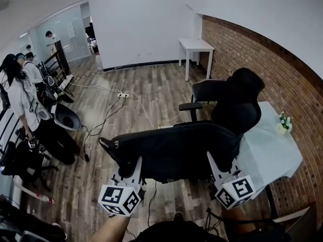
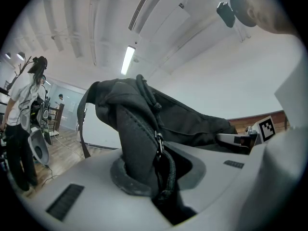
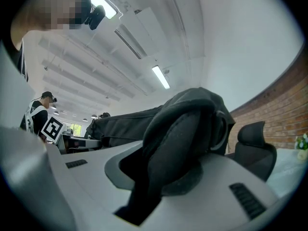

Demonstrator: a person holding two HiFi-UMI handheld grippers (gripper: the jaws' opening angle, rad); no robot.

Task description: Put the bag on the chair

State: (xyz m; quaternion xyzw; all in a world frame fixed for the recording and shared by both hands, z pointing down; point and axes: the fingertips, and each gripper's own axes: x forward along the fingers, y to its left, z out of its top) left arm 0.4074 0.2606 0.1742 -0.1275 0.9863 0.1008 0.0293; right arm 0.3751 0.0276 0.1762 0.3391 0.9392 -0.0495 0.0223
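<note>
A long black bag (image 1: 174, 150) hangs level in the air between my two grippers, in front of a black office chair (image 1: 234, 102). My left gripper (image 1: 132, 171) is shut on the bag's left end, and in the left gripper view the cloth and a zipper cord (image 2: 161, 165) are pinched between the jaws. At the bag's right end, my right gripper (image 1: 216, 166) is shut on a padded fold (image 3: 175, 148). The chair's seat is partly hidden behind the bag, which sits nearer to me than the chair.
A table under a pale cloth (image 1: 272, 150) with a small flower pot (image 1: 284, 122) stands right of the chair, by the brick wall (image 1: 282, 69). A white table (image 1: 196, 47) is at the back. Cables (image 1: 118, 107) cross the wood floor. People (image 1: 22, 97) stand at left.
</note>
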